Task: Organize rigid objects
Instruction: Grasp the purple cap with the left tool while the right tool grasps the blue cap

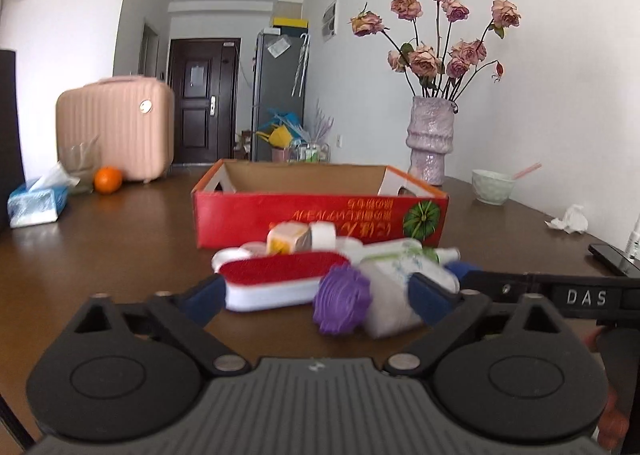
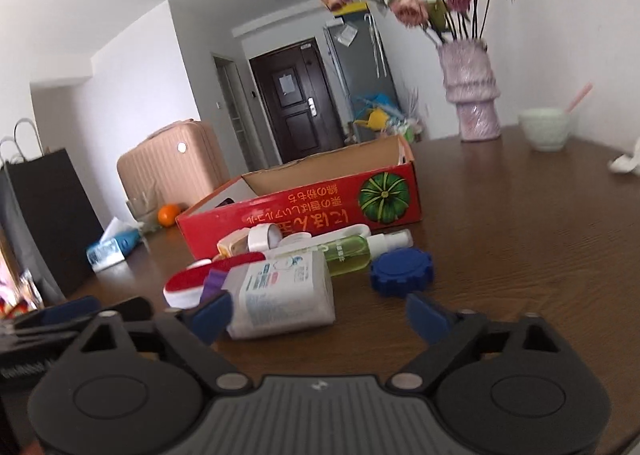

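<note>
A pile of small items lies on the brown table in front of an open red cardboard box [image 1: 320, 215] [image 2: 304, 211]. My left gripper [image 1: 318, 297] is open, with a purple gear-shaped piece [image 1: 340, 299] and a white bottle [image 1: 396, 295] between its fingers. A red-and-white brush [image 1: 276, 279] lies by its left finger. My right gripper [image 2: 320, 315] is open; the white bottle [image 2: 284, 291] lies next to its left finger. A blue gear-shaped lid [image 2: 402, 271] and a green spray bottle [image 2: 352, 249] sit just beyond. A roll of tape [image 2: 262, 239] and a small carton [image 1: 286, 239] rest against the box.
A lilac vase of dried roses [image 1: 430, 139] and a pale bowl [image 1: 492, 185] stand at the back right. A crumpled tissue [image 1: 570, 220] and a phone [image 1: 614, 257] lie at the right edge. At the left are a tissue box [image 1: 36, 207], an orange [image 1: 107, 180] and a pink suitcase [image 1: 116, 131].
</note>
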Action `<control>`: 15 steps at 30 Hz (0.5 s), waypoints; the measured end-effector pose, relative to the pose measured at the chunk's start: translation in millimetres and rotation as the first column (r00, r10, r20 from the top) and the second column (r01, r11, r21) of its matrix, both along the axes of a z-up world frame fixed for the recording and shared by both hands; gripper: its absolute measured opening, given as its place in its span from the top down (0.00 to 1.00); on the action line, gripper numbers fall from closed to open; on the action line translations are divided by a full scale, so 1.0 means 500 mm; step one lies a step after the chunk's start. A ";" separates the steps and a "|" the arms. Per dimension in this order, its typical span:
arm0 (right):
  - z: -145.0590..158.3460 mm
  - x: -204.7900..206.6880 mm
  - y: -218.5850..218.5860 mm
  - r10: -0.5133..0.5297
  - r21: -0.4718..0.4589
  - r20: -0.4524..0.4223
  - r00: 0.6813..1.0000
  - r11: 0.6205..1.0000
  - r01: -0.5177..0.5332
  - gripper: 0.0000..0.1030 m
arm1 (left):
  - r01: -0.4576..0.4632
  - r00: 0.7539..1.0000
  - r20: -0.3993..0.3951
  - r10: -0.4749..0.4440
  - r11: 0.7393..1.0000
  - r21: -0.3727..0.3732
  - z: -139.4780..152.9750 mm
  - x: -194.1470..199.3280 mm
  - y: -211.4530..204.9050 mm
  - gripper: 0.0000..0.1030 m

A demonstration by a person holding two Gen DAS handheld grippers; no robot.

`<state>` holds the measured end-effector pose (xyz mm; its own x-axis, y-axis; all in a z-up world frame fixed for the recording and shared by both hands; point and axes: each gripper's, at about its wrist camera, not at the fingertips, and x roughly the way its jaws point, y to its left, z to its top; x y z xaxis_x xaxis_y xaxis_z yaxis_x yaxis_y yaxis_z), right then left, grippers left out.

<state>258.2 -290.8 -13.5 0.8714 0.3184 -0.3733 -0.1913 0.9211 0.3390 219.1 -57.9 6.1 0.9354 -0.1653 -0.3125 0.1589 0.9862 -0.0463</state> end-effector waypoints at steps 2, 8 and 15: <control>0.001 0.011 0.000 -0.001 -0.002 0.019 1.000 1.000 0.001 0.14 | 0.010 1.000 -0.007 -0.010 1.000 -0.006 -0.001 0.028 -0.008 0.39; 0.004 0.043 -0.023 -0.069 -0.109 0.071 0.995 0.991 0.077 0.14 | 0.071 0.992 -0.097 -0.076 0.996 -0.055 -0.006 0.083 -0.006 0.49; -0.014 0.112 -0.045 -0.068 -0.222 -0.032 0.997 0.973 0.059 0.16 | 0.069 0.983 -0.169 -0.069 0.998 -0.003 -0.037 0.106 -0.013 0.81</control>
<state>314.4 -313.1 -20.4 0.8702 0.1688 -0.4628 -0.1208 0.9839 0.1317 272.0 -64.4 -12.2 0.8557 -0.2266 -0.4652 0.2168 0.9733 -0.0753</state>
